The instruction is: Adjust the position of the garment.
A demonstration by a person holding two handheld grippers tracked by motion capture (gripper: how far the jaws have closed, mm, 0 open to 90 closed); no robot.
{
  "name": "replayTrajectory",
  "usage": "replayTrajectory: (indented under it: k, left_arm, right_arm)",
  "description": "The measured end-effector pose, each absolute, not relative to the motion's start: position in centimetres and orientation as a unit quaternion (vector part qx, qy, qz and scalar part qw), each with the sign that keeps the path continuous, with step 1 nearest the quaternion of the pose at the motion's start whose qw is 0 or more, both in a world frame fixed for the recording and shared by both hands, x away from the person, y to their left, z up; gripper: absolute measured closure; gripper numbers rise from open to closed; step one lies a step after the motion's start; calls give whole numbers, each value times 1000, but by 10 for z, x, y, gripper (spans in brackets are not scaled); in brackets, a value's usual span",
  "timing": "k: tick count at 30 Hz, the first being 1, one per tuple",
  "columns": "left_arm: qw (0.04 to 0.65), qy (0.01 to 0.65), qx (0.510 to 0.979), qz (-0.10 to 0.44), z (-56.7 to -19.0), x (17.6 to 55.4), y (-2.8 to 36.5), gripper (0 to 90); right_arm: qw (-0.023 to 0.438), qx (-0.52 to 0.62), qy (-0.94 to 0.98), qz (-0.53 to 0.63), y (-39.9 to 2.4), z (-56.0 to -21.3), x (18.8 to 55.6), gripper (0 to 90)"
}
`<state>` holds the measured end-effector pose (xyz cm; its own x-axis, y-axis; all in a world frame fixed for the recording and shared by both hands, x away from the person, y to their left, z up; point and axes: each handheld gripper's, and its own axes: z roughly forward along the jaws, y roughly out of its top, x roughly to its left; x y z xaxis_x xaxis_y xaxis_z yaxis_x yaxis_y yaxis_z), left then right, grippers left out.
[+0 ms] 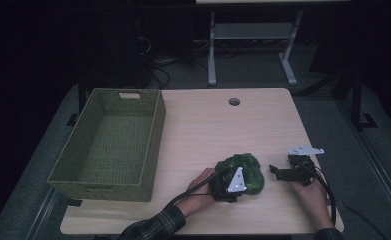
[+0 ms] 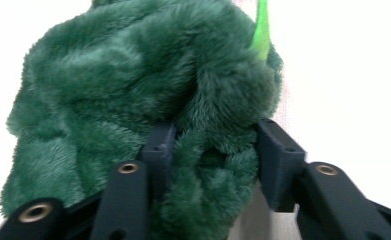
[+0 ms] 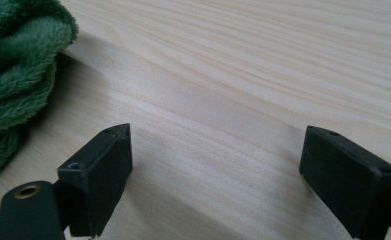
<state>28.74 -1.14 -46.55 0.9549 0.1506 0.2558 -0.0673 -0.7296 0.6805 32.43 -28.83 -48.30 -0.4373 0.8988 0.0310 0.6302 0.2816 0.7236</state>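
A dark green plush toy (image 1: 245,172) lay bunched on the pale wooden table (image 1: 203,130), toward its near right part and well apart from the woven green basket (image 1: 108,145). Its shaggy pile was gathered into deep folds, one fold squeezed between two black pads. A bright lime-green strip stood at its top edge, possibly a tag or trim.

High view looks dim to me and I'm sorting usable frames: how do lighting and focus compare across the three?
High view: dark room, table dimly lit. Left gripper view: background blown out white, plush slightly soft. Right gripper view: bright, wood grain sharp, near jaws blurred.
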Motion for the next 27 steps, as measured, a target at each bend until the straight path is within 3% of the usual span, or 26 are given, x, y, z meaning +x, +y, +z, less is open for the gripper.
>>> replayTrajectory:
  k: [9,27]
  left_arm:
    - [387,33,915,112,-463,294,-8,804]
    - [428,23,897,107,-428,291,6,851]
  right_arm:
    - [196,492,777,340,-287,-483,324,134]
    - [196,491,777,341,-287,-483,324,134]
